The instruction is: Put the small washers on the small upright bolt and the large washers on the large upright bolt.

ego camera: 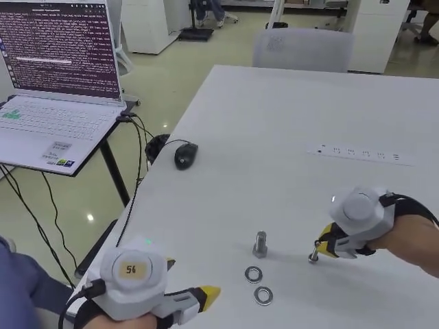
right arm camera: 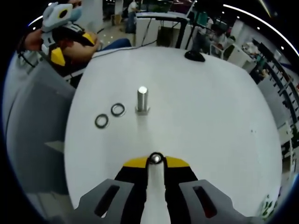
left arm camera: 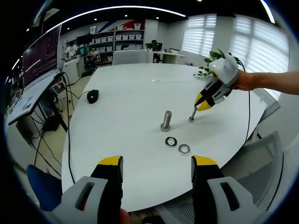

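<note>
Left gripper sits at the near table edge, jaws wide apart with nothing between them. Just past it a washer and a second washer lie flat on the white table, just beside each other. Behind them the large bolt stands upright. Off to its right, the right gripper is clamped on the small bolt, head down on the table. A mouse sits further back.

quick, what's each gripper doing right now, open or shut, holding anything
Left gripper: open, holding nothing.
Right gripper: shut on the top of the small bolt.
</note>
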Motion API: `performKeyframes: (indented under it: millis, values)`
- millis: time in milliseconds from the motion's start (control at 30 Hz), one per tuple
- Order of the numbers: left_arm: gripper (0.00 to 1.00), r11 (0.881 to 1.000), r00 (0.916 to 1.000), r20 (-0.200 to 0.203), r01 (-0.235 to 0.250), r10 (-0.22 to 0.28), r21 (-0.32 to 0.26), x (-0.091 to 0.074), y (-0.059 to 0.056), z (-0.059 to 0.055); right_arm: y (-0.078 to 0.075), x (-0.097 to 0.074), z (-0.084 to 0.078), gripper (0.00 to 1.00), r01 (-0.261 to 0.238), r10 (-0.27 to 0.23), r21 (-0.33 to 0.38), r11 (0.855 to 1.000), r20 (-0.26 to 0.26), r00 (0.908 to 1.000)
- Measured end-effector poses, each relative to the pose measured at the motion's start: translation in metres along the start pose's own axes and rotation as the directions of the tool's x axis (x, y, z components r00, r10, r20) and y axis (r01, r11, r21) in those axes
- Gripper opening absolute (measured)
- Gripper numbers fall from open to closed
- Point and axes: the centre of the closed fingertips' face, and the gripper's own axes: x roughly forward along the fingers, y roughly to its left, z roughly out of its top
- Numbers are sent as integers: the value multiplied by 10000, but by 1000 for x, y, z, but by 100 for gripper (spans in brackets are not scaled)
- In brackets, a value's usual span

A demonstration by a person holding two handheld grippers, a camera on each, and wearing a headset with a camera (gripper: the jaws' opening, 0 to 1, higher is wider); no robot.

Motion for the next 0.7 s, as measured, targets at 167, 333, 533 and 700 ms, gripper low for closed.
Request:
performKeyframes:
  millis: [167,333,533,700]
  values:
    - [58,10000,10000,4,30,-30,3,0,-1,0,0,2,-1,13,-53,52,-93,9999,-180,9998]
    - [58,10000,10000,5,22,-22,-13,0,1,0,1,8,-4,13,-185,179,-161,9997,-344,9992]
    - [58,10000,10000,-10,25,-25,-43,1,1,-1,3,19,-12,13,-332,329,-32,9994,-640,9974]
    - [58,10000,10000,-17,25,-25,-54,1,1,-2,6,36,-22,13,-485,502,225,9986,-841,9952]
